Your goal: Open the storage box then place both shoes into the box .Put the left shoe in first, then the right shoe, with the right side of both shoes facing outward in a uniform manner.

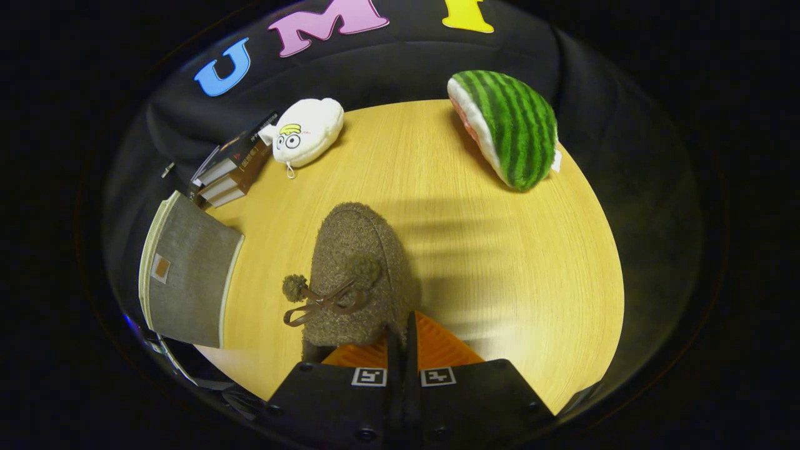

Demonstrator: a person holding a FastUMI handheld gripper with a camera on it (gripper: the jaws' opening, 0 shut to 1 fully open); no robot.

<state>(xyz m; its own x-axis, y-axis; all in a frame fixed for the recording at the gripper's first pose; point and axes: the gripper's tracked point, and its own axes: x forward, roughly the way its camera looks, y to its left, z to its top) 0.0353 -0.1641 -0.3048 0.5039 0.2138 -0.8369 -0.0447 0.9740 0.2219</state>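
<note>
Gripper [401,340] fingers pressed nearly together, clamped on the heel rim of the fuzzy brown shoe [357,275]; only a thin gap between them. Shoe toe pointing away along the wooden table [531,269], pom-pom lace on top. Grey storage box [187,275] to the left at table edge, apart from shoe, lid looking closed. Stack of books [231,172] beyond box, white plush [307,132] beside it. Watermelon plush [507,128] at far right edge. Wide bare tabletop right of shoe and ahead.
</note>
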